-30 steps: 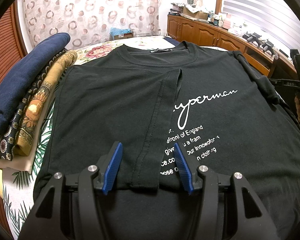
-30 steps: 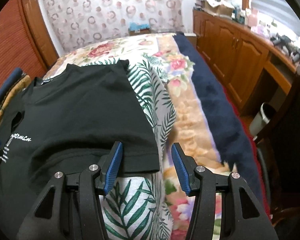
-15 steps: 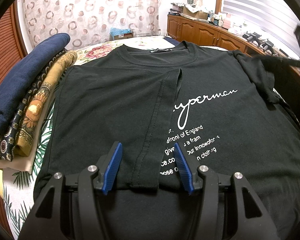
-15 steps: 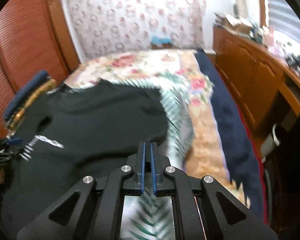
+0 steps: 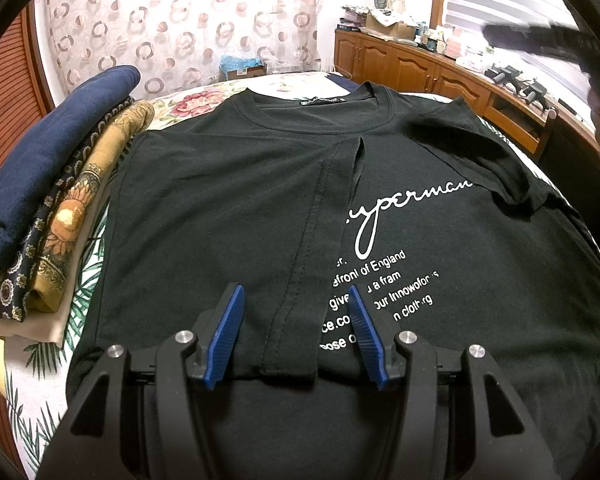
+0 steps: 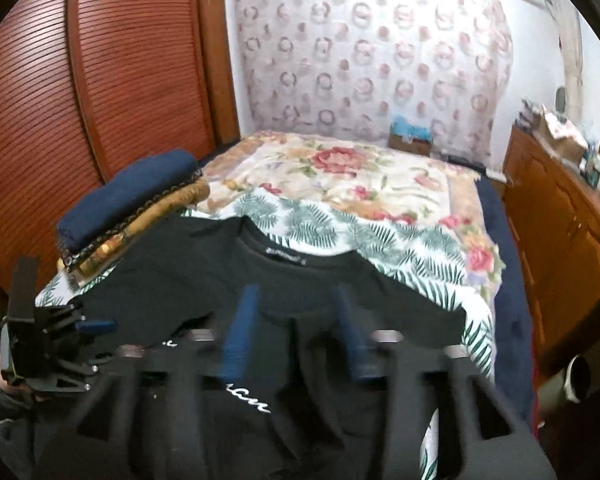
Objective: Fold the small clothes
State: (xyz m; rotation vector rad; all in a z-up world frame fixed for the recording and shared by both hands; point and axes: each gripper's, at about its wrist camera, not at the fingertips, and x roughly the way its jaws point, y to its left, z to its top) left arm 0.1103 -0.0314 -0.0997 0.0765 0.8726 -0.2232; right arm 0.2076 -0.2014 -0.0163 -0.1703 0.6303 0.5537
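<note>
A black T-shirt (image 5: 228, 200) with white lettering lies on the bed, its left side folded over the middle. Its right sleeve (image 5: 476, 148) lies folded in over the chest. My left gripper (image 5: 296, 320) is open, its blue pads on either side of the folded sleeve strip near the hem. My right gripper (image 6: 296, 336) is open and motion-blurred, held above the shirt (image 6: 340, 292) with nothing between its pads. It shows as a dark blur at the top right of the left wrist view. The left gripper (image 6: 96, 325) shows at the left of the right wrist view.
A stack of folded clothes (image 5: 48, 200), navy on top, lies left of the shirt; it also shows in the right wrist view (image 6: 132, 200). The floral bedspread (image 6: 360, 184) stretches behind. Wooden cabinets (image 5: 420, 68) run along the right, a slatted wooden door (image 6: 100, 80) along the left.
My right gripper shut on the right sleeve, carried it in over the chest, then opened and rose to the left. My left gripper has not moved.
</note>
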